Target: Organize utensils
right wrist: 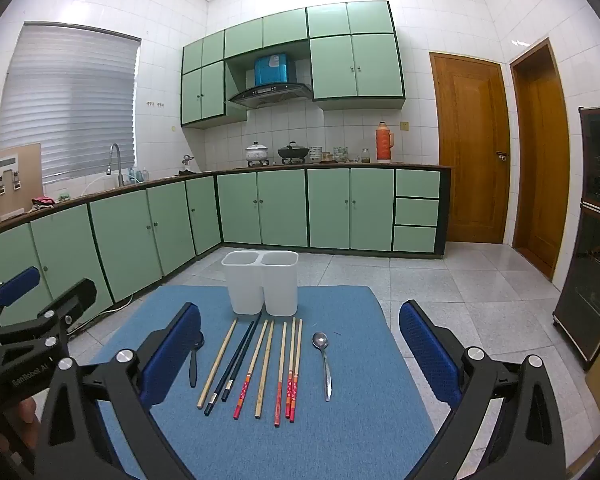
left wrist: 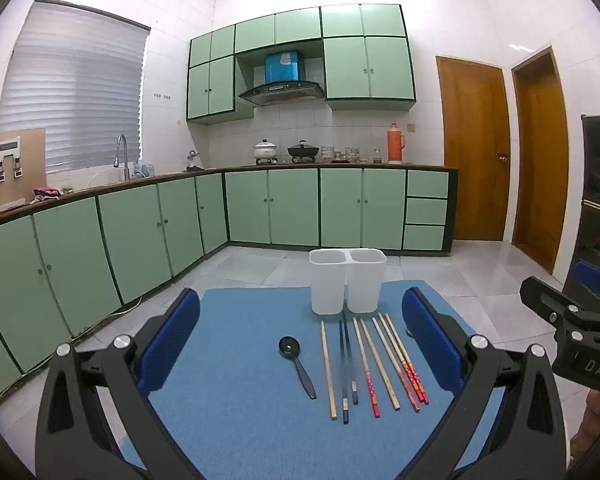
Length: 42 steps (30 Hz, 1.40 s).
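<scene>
green cabinets, orange thermos, wooden door

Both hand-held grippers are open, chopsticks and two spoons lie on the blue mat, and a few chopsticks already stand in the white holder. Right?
Not quite: the white holder has nothing showing in either compartment in the right wrist view. All chopsticks lie on the blue mat.

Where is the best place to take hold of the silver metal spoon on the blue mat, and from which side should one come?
Probably the slim handle of the silver metal spoon, near its middle, coming from above with the open right hand-held gripper, one pad on each long side. It lies flat on the blue mat, bowl toward the white two-compartment plastic holder, apart from the chopsticks.
</scene>
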Motion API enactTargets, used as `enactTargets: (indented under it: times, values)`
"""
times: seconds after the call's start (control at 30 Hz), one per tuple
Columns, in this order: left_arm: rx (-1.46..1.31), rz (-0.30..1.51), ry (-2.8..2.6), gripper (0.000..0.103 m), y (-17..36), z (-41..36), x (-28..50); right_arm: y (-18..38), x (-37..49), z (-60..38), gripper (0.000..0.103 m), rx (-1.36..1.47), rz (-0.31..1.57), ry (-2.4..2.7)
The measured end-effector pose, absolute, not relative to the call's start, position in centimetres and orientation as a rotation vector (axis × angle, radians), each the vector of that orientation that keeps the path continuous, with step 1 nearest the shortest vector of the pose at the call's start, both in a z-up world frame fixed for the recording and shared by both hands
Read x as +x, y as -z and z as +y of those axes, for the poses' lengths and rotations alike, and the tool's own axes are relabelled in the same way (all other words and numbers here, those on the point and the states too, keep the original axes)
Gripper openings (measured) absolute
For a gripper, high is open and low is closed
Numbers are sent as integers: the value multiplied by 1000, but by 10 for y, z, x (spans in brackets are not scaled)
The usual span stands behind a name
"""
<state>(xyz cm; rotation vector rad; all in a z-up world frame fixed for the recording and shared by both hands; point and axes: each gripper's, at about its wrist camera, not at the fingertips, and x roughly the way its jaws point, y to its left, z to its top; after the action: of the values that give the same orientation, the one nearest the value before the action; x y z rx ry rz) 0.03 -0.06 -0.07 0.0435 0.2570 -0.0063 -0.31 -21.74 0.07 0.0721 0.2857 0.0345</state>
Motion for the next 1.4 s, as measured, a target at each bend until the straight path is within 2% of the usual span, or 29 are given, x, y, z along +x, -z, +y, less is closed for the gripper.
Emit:
enactTargets:
  times: [1.4]
  values:
    - [47, 242, -3, 98, -2, -4, -3, -1, -4, -217, 97, 69, 284, -33]
